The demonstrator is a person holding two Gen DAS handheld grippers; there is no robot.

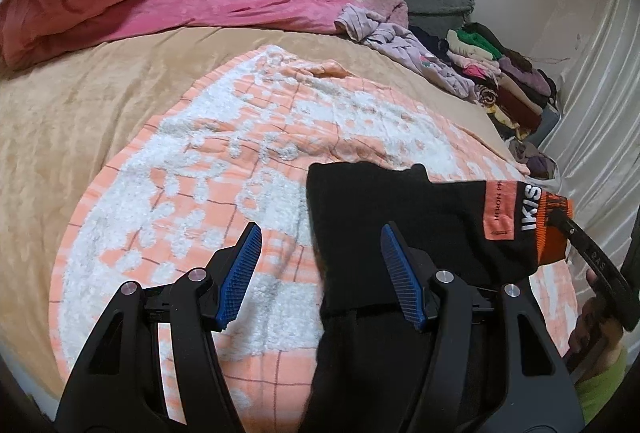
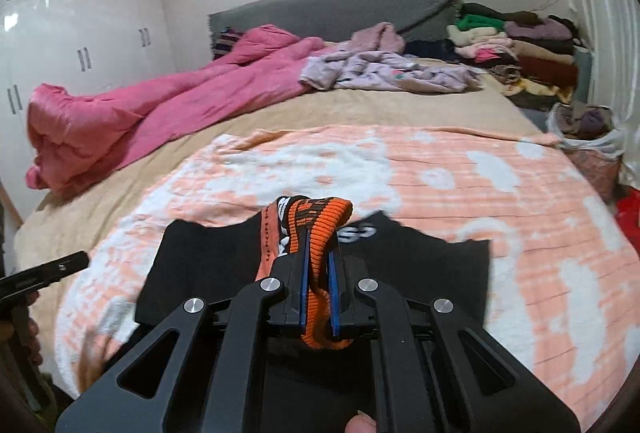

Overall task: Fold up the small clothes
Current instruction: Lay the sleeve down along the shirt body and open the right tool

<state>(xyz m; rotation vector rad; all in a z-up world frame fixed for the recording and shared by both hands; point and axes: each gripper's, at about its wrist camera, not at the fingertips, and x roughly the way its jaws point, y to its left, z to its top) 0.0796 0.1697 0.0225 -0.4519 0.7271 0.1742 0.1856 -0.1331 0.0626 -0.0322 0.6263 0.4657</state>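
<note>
1. Black garment [image 1: 384,217] lies on the peach towel [image 1: 208,161], its orange waistband [image 2: 320,221] lifted ahead of the right claw [image 2: 319,265].
2. Right claw is clenched on that waistband, level above the bed.
3. Left claw [image 1: 320,261] is spread wide, grasping nothing, its right finger over the garment.

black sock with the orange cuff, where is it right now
The black sock lies low and right in both views on the peach-and-white blanket; the right claw pinches its orange cuff, and the open left claw straddles its left edge.

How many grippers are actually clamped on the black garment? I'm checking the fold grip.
1. The right gripper is shut on the orange waistband of the black garment; the left gripper hangs open over its other end.
</note>
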